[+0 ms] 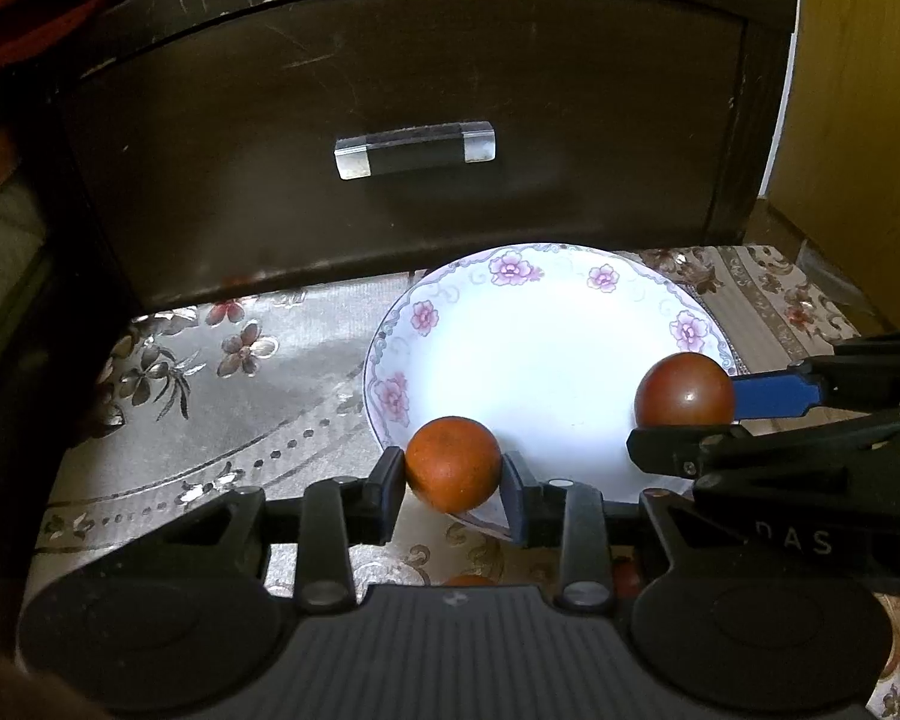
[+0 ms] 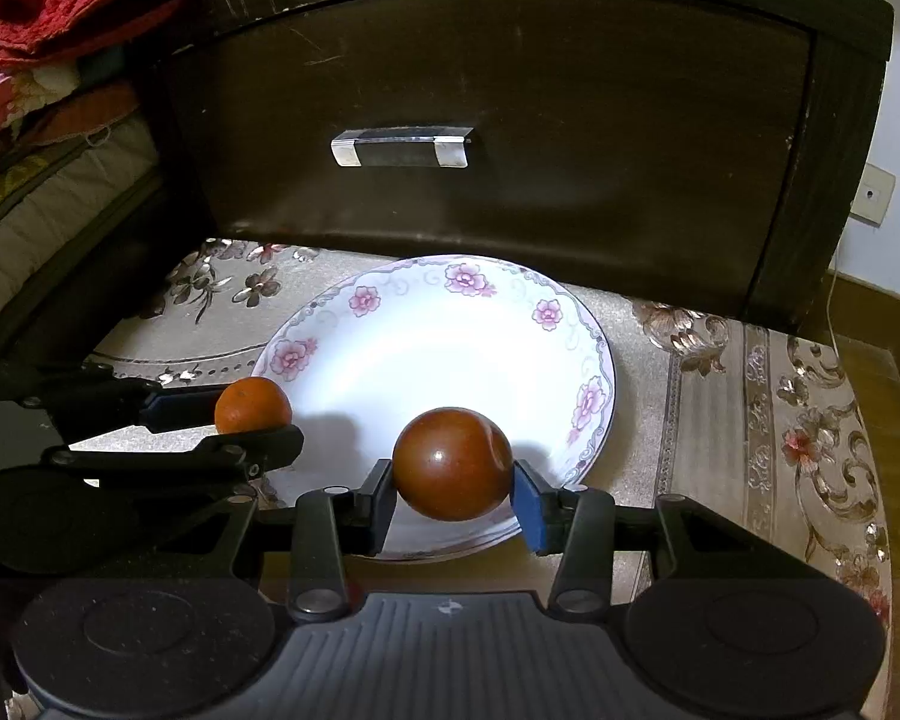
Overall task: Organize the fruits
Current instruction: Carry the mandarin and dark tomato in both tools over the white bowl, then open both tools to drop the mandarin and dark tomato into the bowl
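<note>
Orange tangerine (image 1: 453,463) pinched in left gripper (image 1: 453,474), soft, squeeze gently. Right gripper (image 2: 453,480) pinches smooth dark tomato (image 2: 452,463) (slippery) above plate (image 2: 354,312).

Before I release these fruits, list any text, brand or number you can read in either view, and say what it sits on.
"DAS": pale letters on the black body of the right claw, seen from the left wrist view; anything before the D is hidden in shadow.
The plate carries only flower patterns, no writing.
Nothing else readable in either view.
</note>
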`<state>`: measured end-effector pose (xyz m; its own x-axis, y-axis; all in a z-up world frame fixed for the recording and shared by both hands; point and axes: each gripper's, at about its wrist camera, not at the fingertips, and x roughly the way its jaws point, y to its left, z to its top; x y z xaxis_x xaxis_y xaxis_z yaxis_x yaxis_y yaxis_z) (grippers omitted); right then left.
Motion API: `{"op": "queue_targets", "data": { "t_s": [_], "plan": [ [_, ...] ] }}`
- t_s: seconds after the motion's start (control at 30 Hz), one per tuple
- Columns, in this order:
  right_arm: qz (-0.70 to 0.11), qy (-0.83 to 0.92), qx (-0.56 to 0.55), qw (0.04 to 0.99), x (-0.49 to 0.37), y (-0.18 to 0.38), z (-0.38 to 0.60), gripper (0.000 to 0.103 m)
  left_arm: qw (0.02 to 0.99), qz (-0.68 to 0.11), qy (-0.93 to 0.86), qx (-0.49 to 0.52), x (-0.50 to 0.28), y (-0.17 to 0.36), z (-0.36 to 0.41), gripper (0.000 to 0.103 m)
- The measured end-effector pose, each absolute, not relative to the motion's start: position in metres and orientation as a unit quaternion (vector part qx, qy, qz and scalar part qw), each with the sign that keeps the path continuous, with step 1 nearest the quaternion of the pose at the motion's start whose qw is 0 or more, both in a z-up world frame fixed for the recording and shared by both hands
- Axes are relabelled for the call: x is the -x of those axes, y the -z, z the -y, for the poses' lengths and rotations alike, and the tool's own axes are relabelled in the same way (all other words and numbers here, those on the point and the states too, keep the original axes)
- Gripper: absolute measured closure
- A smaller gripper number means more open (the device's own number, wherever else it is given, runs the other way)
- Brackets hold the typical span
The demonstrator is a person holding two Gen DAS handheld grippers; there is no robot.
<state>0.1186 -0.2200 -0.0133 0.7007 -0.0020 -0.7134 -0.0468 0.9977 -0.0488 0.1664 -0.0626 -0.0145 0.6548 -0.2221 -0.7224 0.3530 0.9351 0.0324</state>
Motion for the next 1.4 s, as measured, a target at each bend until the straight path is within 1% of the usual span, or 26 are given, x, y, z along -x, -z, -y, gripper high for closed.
{"op": "queue_targets", "data": {
  "t_s": [0.27, 0.33, 0.4, 0.47, 0.97, 1.17, 1.4],
  "plan": [
    [-0.385, -0.011, 0.035, 0.922, -0.118, 0.013, 0.219, 0.063, 0.906, -0.383, 0.156, -0.085, -0.165, 0.014, 0.061, 0.062],
    [-0.383, -0.009, 0.036, 0.923, -0.117, 0.012, 0.219, 0.061, 0.907, -0.382, 0.156, -0.084, -0.165, 0.013, 0.061, 0.062],
    [-0.376, -0.004, 0.038, 0.926, -0.116, 0.01, 0.219, 0.057, 0.907, -0.382, 0.155, -0.085, -0.164, 0.013, 0.061, 0.06],
    [-0.373, -0.001, 0.035, 0.927, -0.116, 0.009, 0.22, 0.055, 0.907, -0.381, 0.157, -0.085, -0.163, 0.013, 0.061, 0.059],
    [-0.365, 0.004, 0.031, 0.931, -0.105, 0.001, 0.216, 0.055, 0.91, -0.372, 0.157, -0.097, -0.15, 0.006, 0.061, 0.058],
    [-0.364, 0.002, 0.031, 0.931, -0.095, -0.003, 0.213, 0.054, 0.91, -0.368, 0.16, -0.103, -0.139, 0.002, 0.059, 0.055],
    [-0.364, -0.005, 0.033, 0.931, -0.079, -0.008, 0.208, 0.053, 0.911, -0.364, 0.162, -0.108, -0.126, -0.005, 0.055, 0.054]
  ]
}}
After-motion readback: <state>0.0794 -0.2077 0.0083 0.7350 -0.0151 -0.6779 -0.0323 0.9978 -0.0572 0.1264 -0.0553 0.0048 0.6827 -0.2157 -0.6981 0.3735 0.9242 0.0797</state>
